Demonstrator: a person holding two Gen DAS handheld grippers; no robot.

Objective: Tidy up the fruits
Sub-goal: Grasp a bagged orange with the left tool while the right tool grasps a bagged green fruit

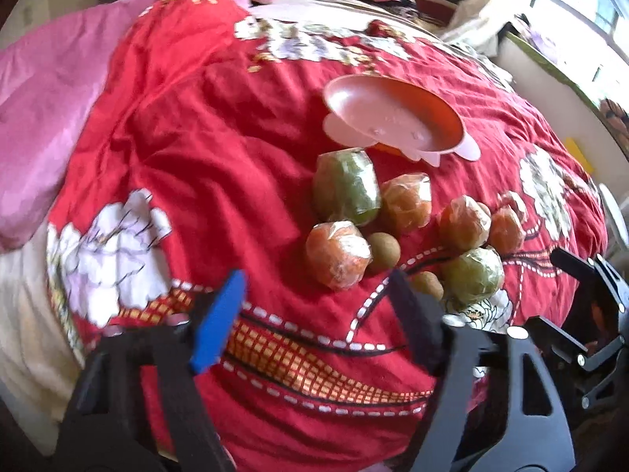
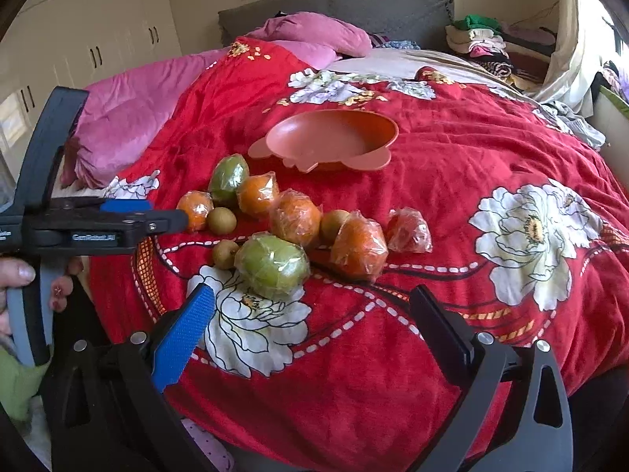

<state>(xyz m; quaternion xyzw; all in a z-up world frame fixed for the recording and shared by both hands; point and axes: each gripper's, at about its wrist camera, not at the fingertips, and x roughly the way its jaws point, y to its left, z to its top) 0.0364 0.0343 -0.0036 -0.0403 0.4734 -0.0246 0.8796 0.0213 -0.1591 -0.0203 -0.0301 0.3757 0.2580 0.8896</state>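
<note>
I see the bed (image 2: 452, 204) under a red flowered blanket (image 2: 432, 314), ahead of both grippers. Orange bowl (image 2: 334, 133) sits empty beyond the fruit, straight ahead of my right gripper (image 2: 310, 330). Wrapped fruits lie loose between bowl and grippers: green fruit (image 2: 273, 265) just past my right gripper's blue finger (image 2: 184, 338), wrapped orange (image 1: 338, 253) just beyond my left gripper (image 1: 314, 295), small brown fruit (image 1: 383, 251) beside that orange. Left gripper part spread, nothing between its fingers. Right gripper spread wide, empty. Hand (image 2: 15, 275) grips the left handle.
</note>
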